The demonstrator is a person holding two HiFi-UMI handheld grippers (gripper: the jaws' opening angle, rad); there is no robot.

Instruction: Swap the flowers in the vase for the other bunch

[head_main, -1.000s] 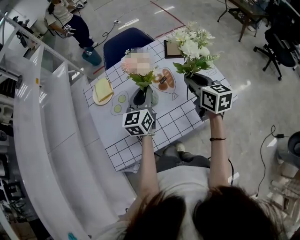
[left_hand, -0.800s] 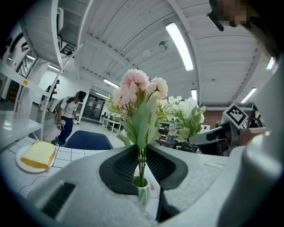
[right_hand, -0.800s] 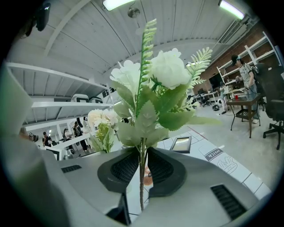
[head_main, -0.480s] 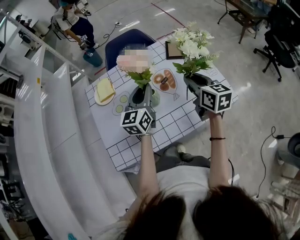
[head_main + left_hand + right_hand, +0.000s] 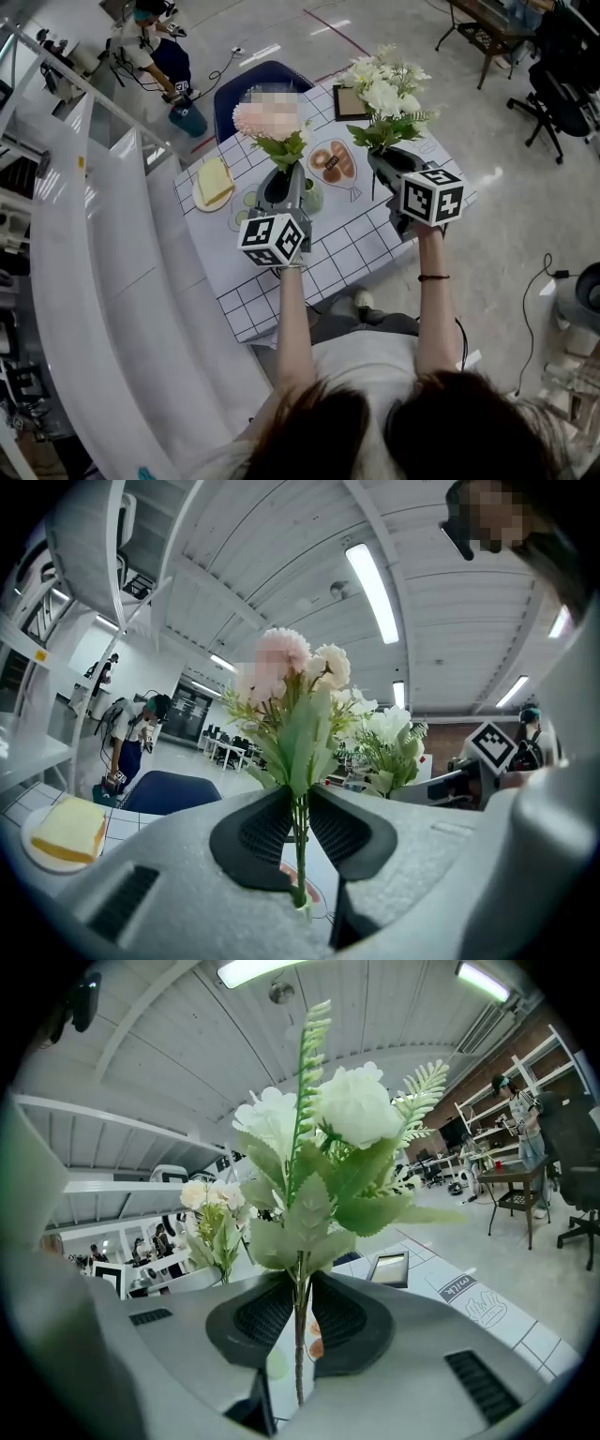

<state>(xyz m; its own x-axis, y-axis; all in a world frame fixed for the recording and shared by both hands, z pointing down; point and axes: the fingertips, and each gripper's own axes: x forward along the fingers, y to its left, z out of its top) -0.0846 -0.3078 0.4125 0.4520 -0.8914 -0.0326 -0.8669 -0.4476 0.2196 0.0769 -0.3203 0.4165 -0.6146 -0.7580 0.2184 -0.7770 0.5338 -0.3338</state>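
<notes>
The pink bunch point(image 5: 270, 122), clenched by its stem in the left gripper point(image 5: 281, 185), is raised slightly higher at frame centre than before. The white bunch point(image 5: 384, 94) is gripped by the right gripper point(image 5: 392, 161), upper right, ready for insertion.

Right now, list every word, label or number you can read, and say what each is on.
"milk": on the carton drawing printed on the tablecloth.
Dark label on the oval food drawing: too small to read.
Left marker cube and right marker cube: square patterns only, no words.
</notes>
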